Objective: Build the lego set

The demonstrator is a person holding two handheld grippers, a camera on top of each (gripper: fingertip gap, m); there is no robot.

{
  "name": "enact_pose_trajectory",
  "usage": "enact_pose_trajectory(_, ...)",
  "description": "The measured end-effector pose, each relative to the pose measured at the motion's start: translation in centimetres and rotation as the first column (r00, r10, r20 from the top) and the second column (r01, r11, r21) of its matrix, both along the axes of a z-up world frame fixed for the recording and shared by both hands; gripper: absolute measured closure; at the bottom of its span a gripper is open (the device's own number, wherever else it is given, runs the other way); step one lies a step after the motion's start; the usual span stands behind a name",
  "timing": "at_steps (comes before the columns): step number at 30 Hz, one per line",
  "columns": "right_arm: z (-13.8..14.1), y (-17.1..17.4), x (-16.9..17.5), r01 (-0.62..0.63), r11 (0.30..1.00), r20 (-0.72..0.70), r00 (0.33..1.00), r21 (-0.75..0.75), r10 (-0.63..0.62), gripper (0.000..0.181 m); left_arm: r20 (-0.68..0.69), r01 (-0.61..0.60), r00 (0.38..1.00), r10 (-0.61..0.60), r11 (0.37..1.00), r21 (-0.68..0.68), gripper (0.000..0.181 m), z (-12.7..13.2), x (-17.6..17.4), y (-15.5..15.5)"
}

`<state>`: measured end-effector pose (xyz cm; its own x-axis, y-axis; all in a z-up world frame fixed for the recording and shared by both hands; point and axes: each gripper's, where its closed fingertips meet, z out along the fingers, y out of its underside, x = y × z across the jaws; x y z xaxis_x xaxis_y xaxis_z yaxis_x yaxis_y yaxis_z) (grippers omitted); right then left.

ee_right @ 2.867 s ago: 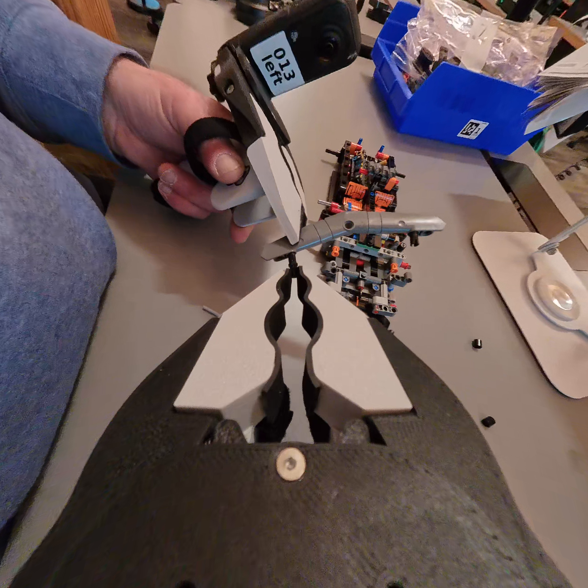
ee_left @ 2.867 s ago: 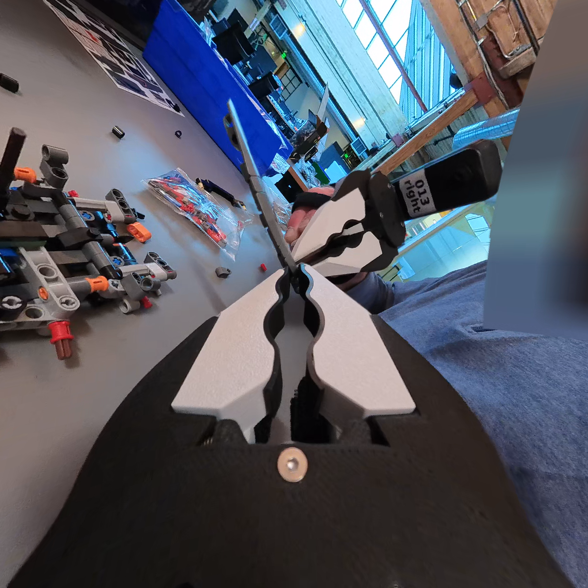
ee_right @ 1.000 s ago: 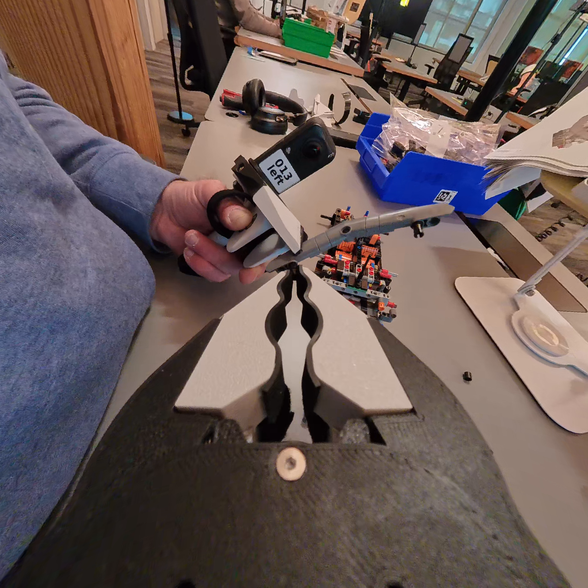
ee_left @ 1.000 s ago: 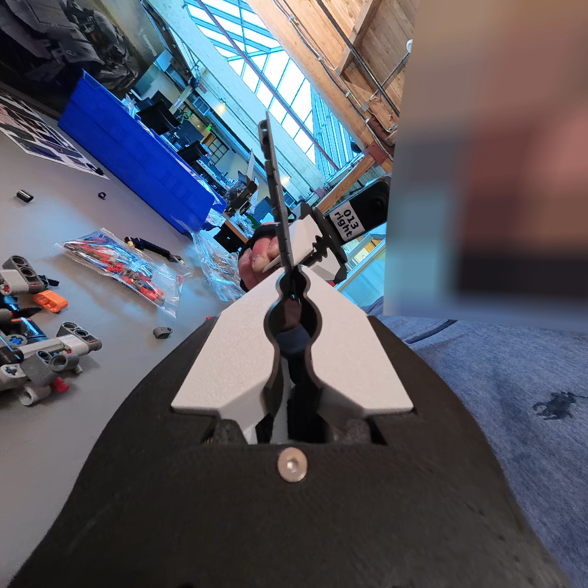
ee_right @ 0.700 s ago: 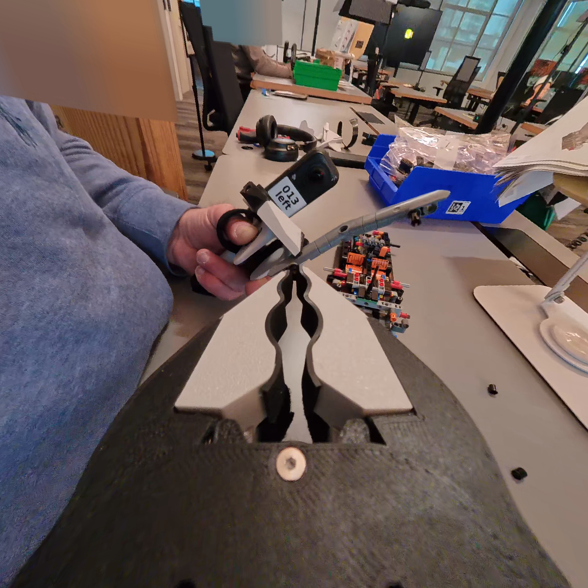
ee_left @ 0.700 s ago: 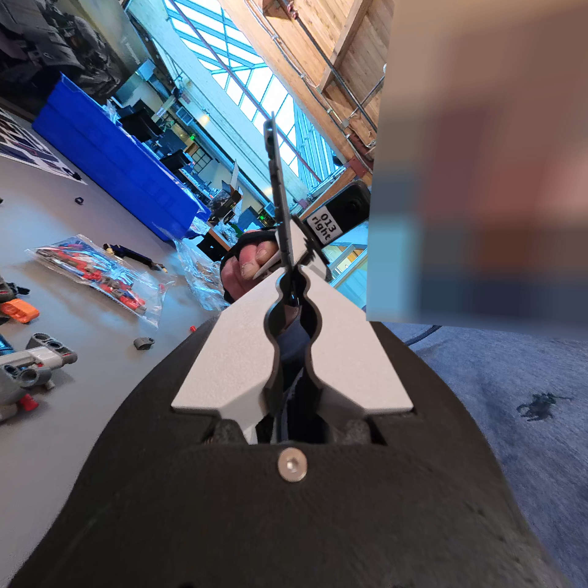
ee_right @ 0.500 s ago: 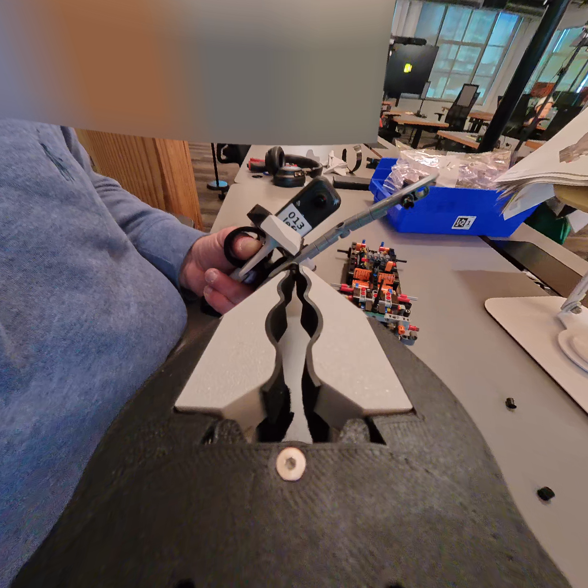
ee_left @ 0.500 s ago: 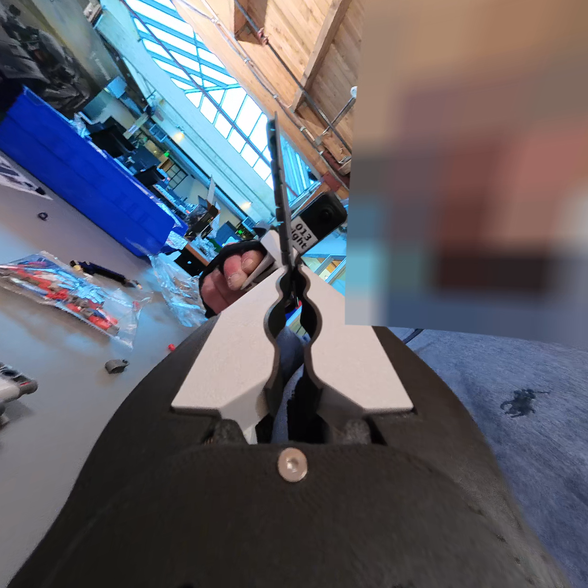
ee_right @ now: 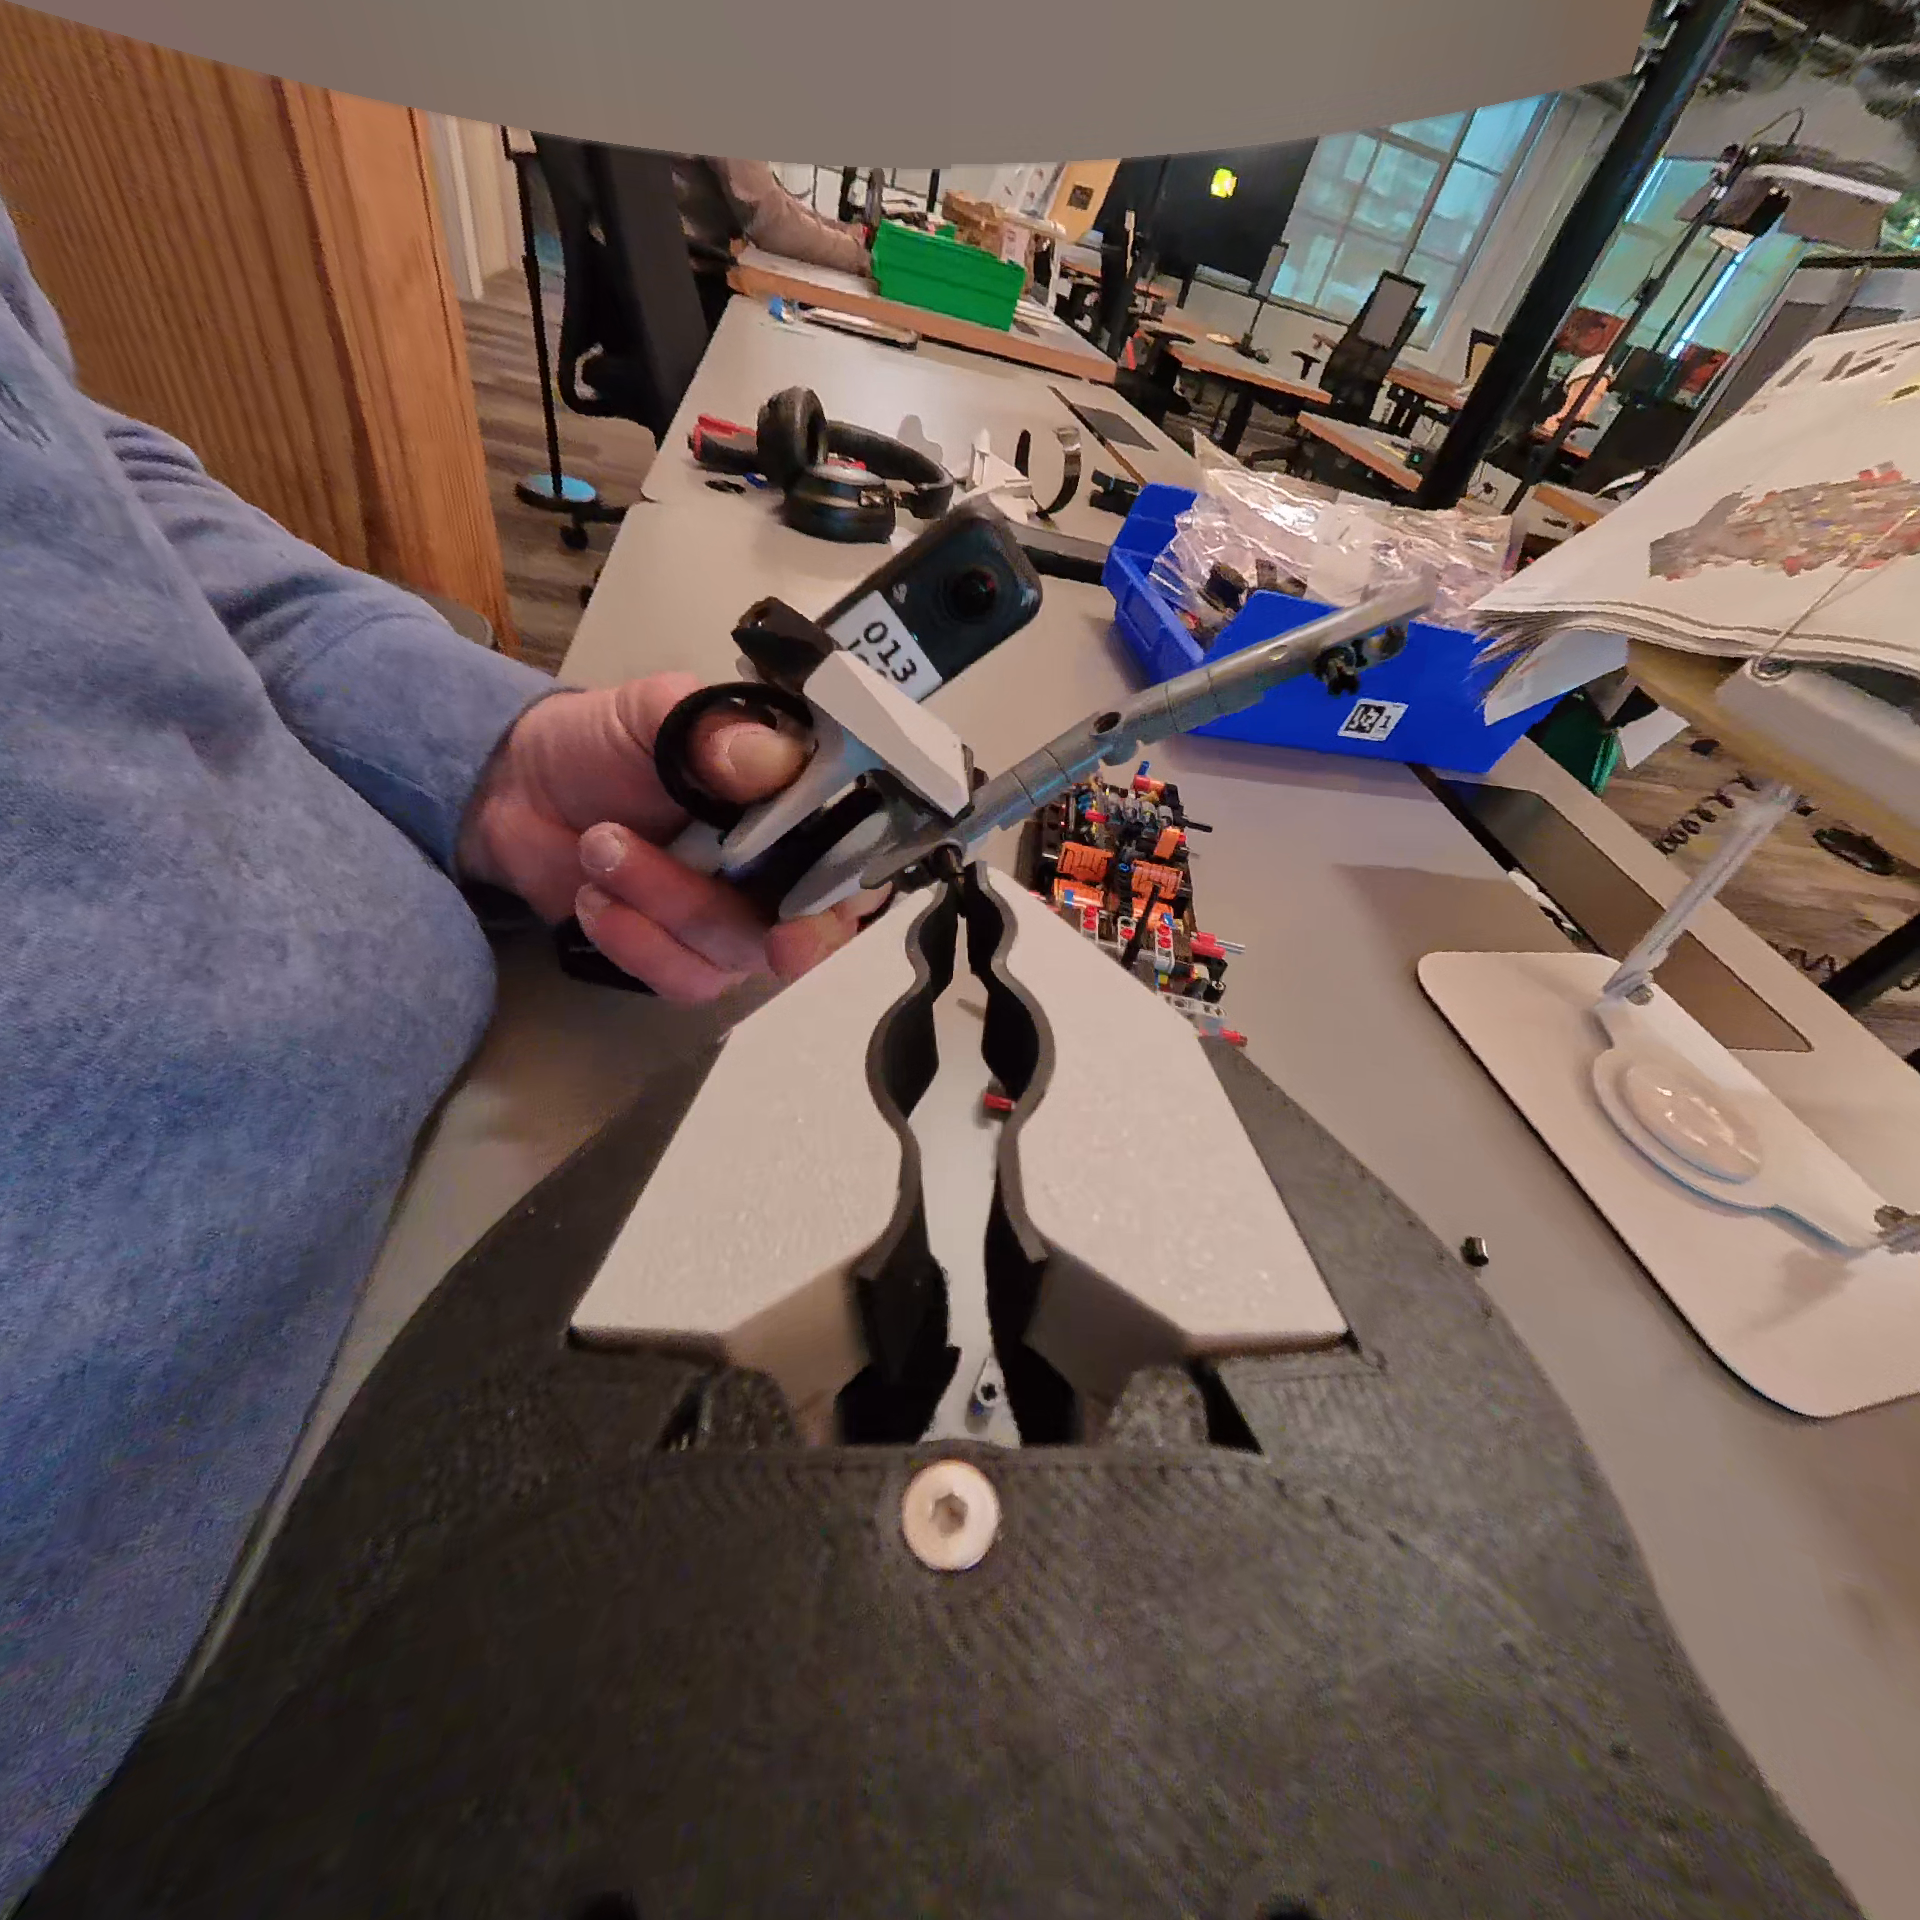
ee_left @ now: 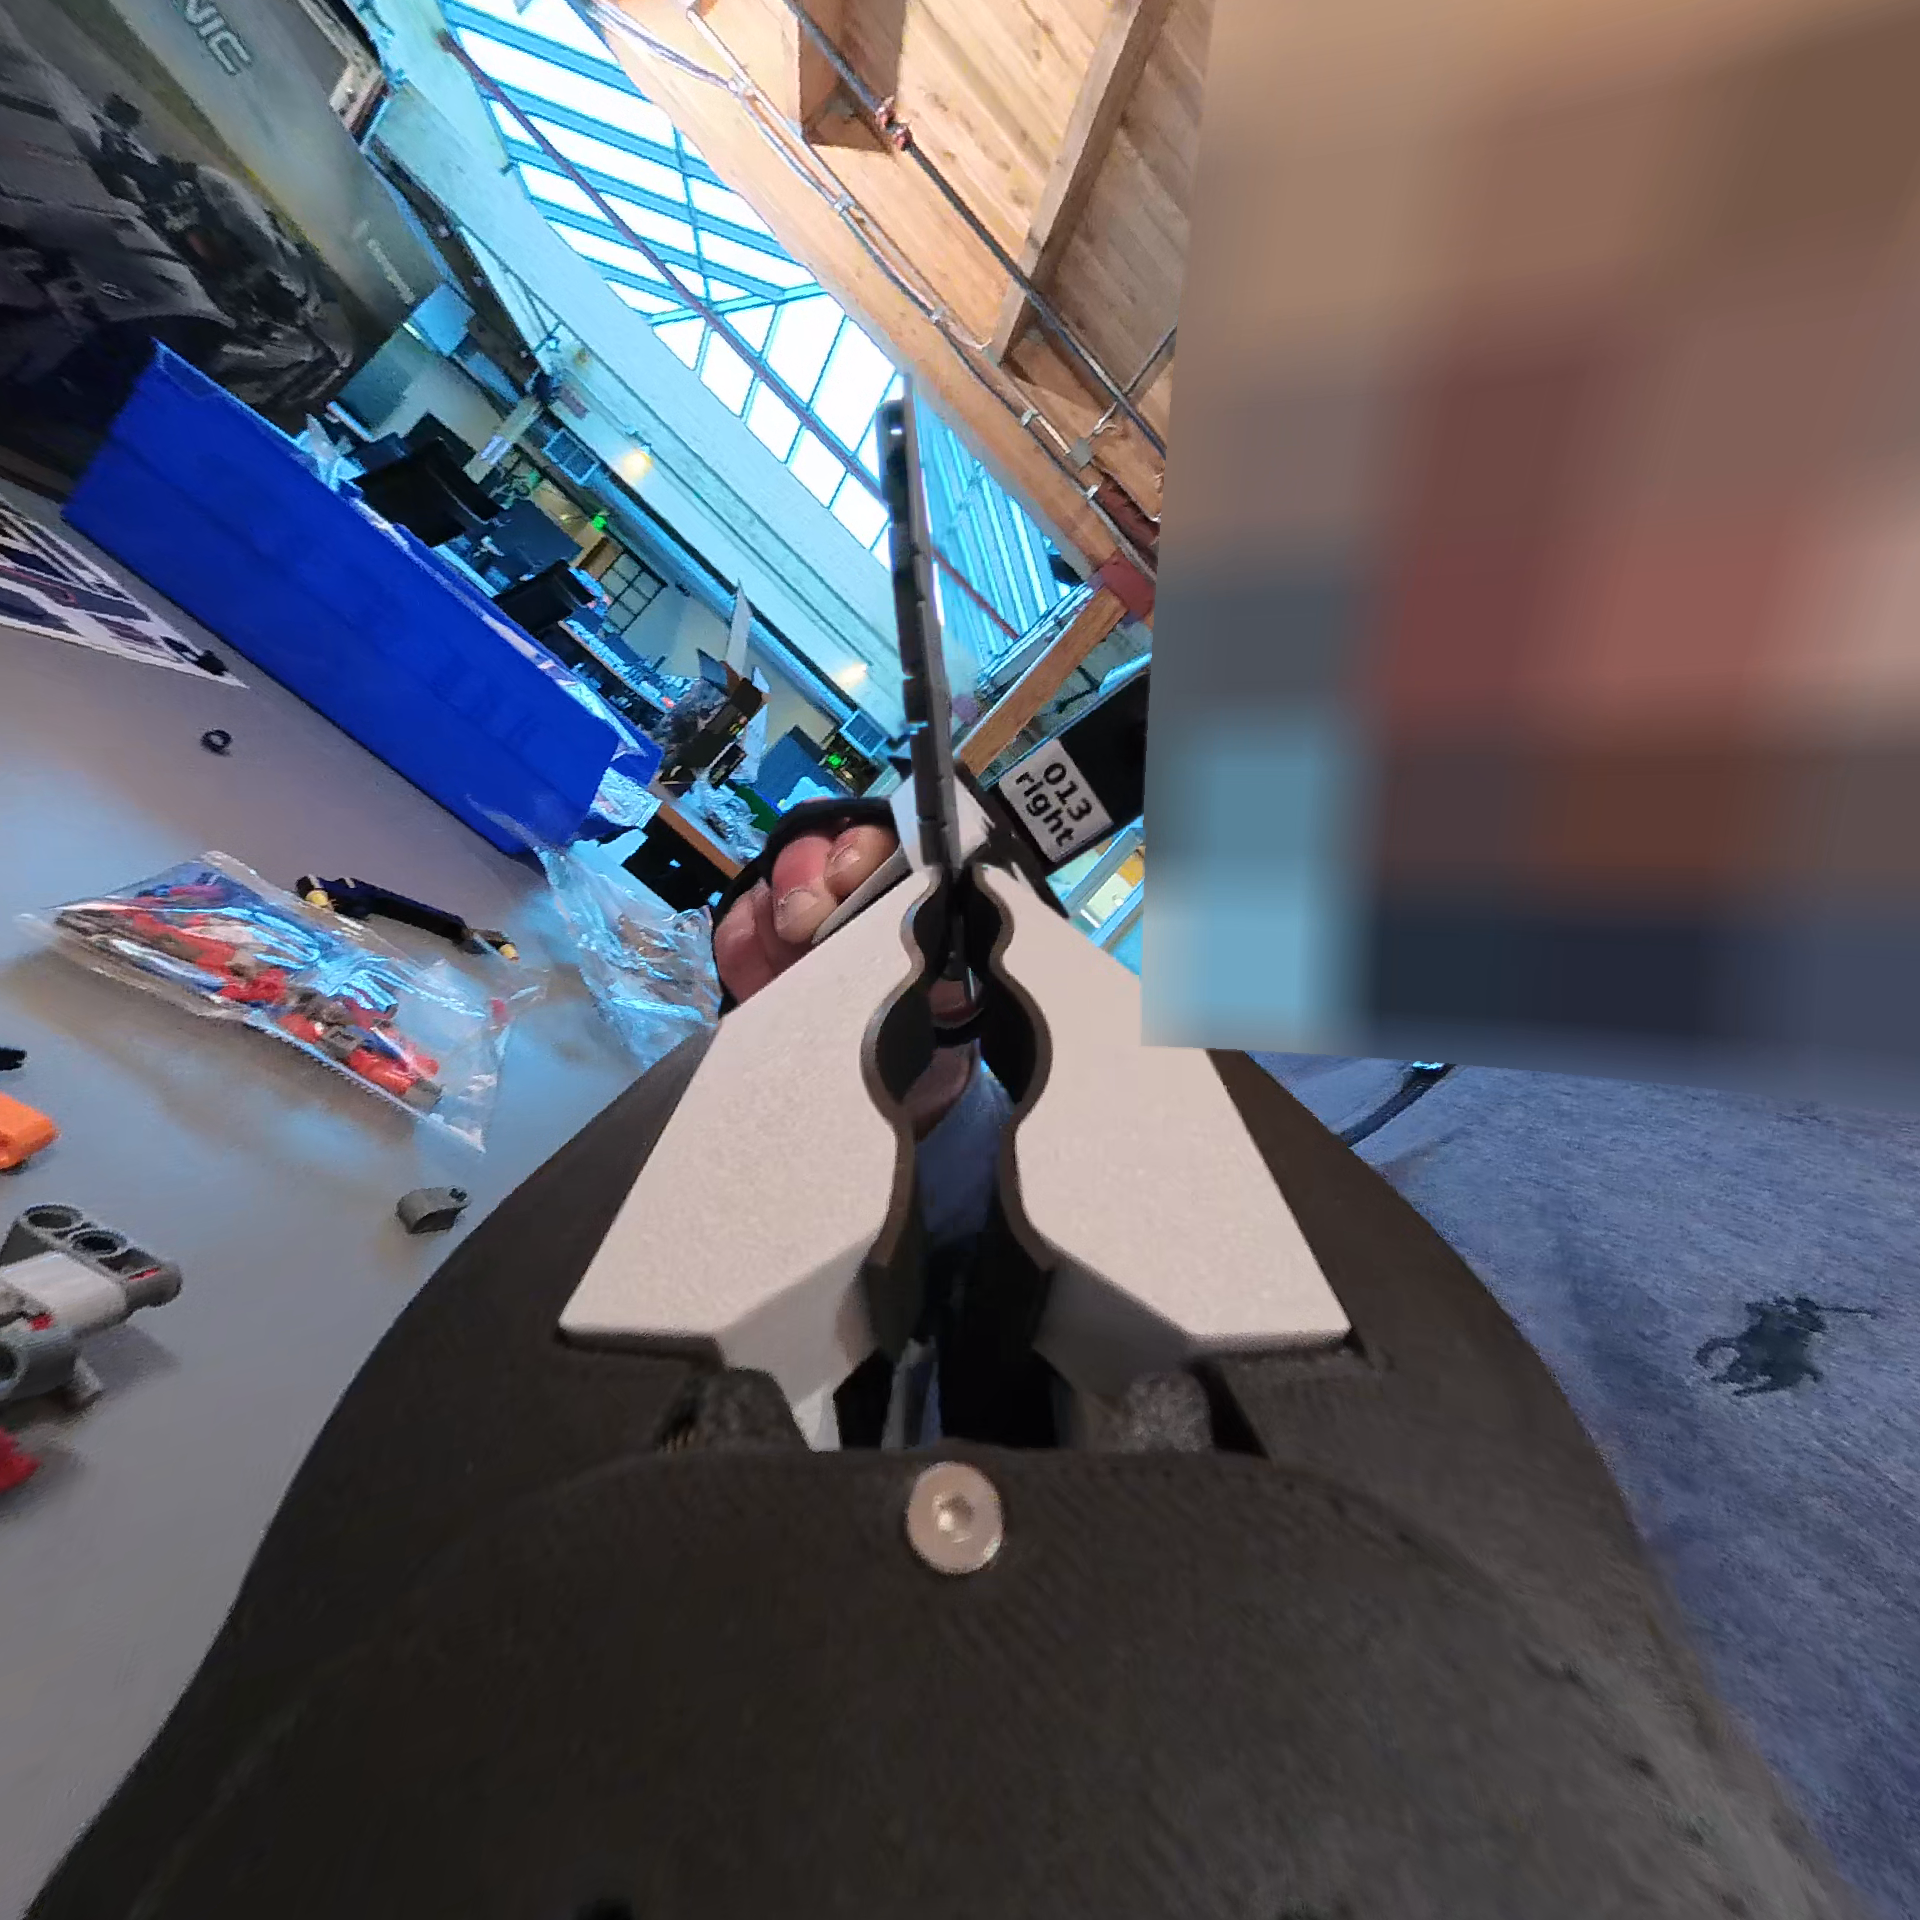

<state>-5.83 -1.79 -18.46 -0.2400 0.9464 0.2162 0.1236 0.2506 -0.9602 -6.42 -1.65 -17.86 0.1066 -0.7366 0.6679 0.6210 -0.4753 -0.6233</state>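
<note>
Lego model (ee_right: 1127, 894): the part-built, many-coloured chassis lies flat on the grey table (ee_right: 1351, 935), centre right of the right wrist view, set down and free of both tools; it seems parked while a piece is prepared in the air.
Blue bin (ee_right: 1340, 675): upper right of that view, heaped with clear bags of spare parts, within reach behind the model.
Grey curved beam (ee_right: 1164, 707): a long jointed lego piece held aloft above the model, slanting up to the right; in the left wrist view it stands almost upright in the frame's centre.
Left gripper (ee_right: 894, 842): centre of the right wrist view, jaws pinching the beam's lower end to steady it.
Right gripper (ee_right: 951, 883): its tips are pressed together on a small black pin (ee_right: 948, 860) right beneath the beam's held end, apparently to push it in.
Loose bag (ee_left: 281, 966): left of the left wrist view, red and orange pieces lying by.
</note>
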Motion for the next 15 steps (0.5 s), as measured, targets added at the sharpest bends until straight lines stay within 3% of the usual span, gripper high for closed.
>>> enact_pose_trajectory(1, -0.15, 0.04, -0.03, 0.006, 1.000, 0.006, 1.000, 0.010, -0.006, 0.181, -0.007, -0.001, 1.000, 0.001, 1.000, -0.003, 0.181, -0.11, -0.02, 0.03)
enact_pose_trajectory(15, -0.76, 0.04, -0.46, 0.055, 0.990, 0.027, 0.998, 0.133, -0.059, 0.181, -0.135, -0.046, 0.990, 0.043, 0.999, -0.014, 0.181, -0.68, 0.39, 0.43)
